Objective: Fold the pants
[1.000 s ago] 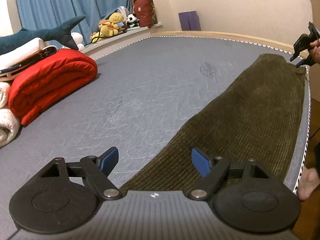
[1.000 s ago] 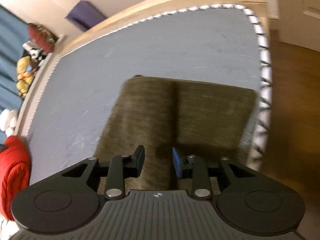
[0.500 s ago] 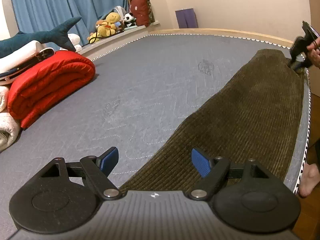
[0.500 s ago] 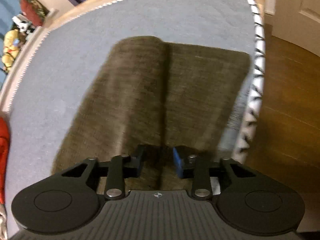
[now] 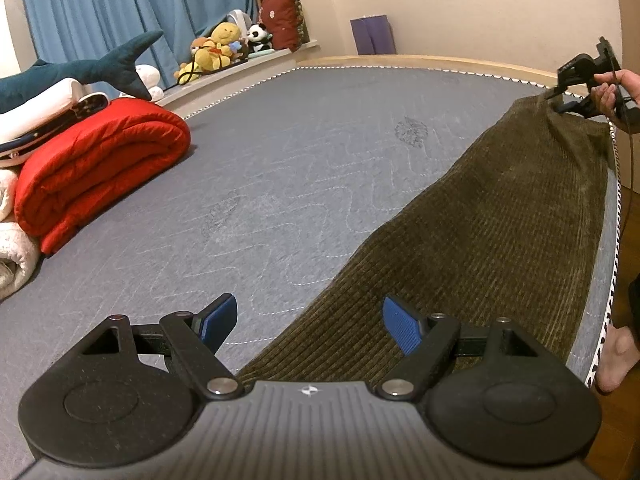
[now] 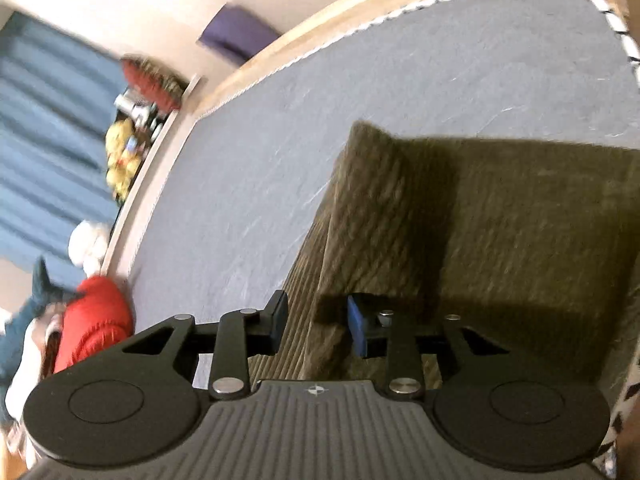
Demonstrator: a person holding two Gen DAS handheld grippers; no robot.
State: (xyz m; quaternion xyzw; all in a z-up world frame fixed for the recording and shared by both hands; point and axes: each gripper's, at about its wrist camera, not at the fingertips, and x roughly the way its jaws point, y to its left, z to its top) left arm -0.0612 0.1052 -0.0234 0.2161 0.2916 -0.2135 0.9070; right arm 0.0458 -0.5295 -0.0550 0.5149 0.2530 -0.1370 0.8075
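Left gripper (image 5: 308,322): blue-padded fingers (image 5: 401,330) spread wide, gripping nothing, over the near end of the pants (image 5: 492,240). Right gripper (image 6: 316,322), at 2 o'clock in the left view: fingers partly parted, a raised fold of pants lay between them; contact could not be told. Pants: olive ribbed corduroy, one long strip lying along the 3 o'clock edge of the grey quilted mattress (image 5: 280,184). Red rolled quilt (image 5: 100,160) lay at 9 o'clock, well apart; open mattress between.

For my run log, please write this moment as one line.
left gripper: open, above near end of pants | right gripper: at far end, grip unclear | pants: stretched out on mattress
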